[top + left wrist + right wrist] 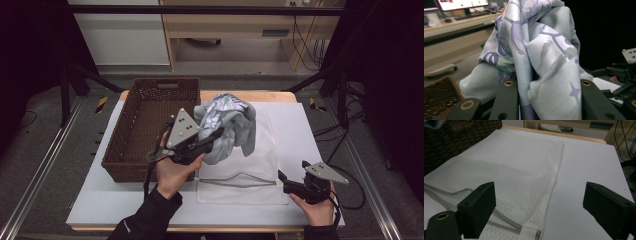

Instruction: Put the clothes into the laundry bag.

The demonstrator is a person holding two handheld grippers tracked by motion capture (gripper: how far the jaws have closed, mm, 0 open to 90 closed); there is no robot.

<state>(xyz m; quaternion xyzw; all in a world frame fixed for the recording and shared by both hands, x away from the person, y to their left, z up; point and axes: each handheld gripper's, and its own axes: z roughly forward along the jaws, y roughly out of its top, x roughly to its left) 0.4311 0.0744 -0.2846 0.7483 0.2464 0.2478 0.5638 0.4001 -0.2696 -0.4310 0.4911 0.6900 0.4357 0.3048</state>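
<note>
Setting: a table with a pale top and a wooden edge at the far side, dark curtains to either side, pale cabinets and cables beyond on a grey floor.

Item 1, left gripper: held in the person's left hand, raised above the table near its middle, grey three-cornered plate uppermost. Jaws clamped on a bunched garment; in the left gripper view the cloth is pinched between the two black jaws and rises in folds well above them.

Item 2, garment: pale grey-blue fabric with purple printed figures and a star. It hangs off the table from the left gripper's jaws, draping to the right of the gripper and over the upper part of the mesh bag.

Item 3, mesh bag: white netting with a grey zip line near its front end, lying flat on the table below and to the right of the garment. In the right gripper view its weave spreads ahead of the jaws.

Item 4, wicker basket: dark brown, rectangular, with a handle slot in its far wall, standing just left of the left gripper.

Item 5, right gripper: held in the right hand at the table's near right corner, well apart from the garment. Jaws spread wide with nothing between them, just beside the bag's right edge.
</note>
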